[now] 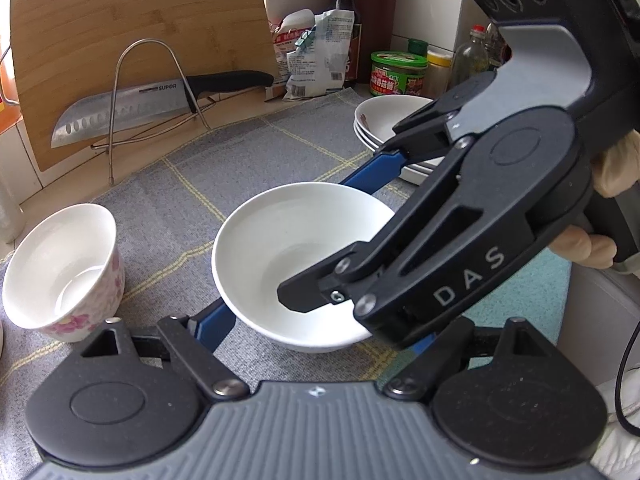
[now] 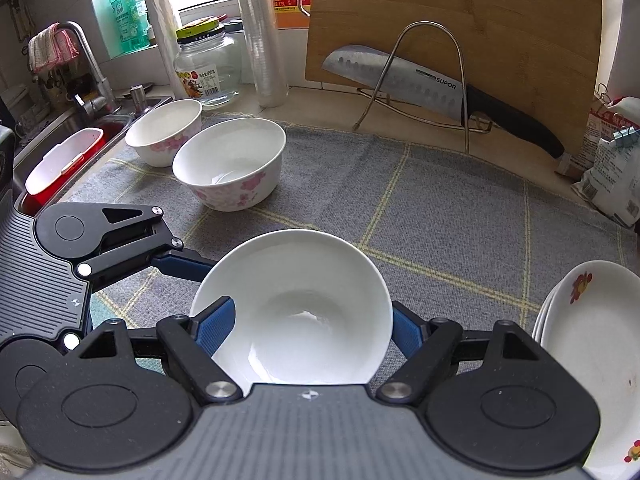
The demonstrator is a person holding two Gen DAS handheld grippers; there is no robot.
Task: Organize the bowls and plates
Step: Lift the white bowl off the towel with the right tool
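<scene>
Plain bowl (image 2: 294,308): sitting low centre on the grey cloth (image 2: 440,216).
Right gripper (image 2: 308,332): clasping the bowl's sides, steadying it for carrying.
Left gripper (image 1: 320,320): also bracketing the bowl; contact unclear.
Flowered bowls (image 2: 230,162): waiting upper left, likely stacking target.
Plates (image 2: 592,344): stacked at right edge.

Plain white bowl (image 2: 294,308) – upright, empty, on the grey checked cloth (image 2: 440,208). Two floral bowls (image 2: 230,162) – white with pink blossoms, upright, empty, just beside each other near the cloth's sink-side edge. Stack of shallow white plates (image 2: 592,344), flower-printed, at the opposite side, well apart from the floral bowls.
</scene>
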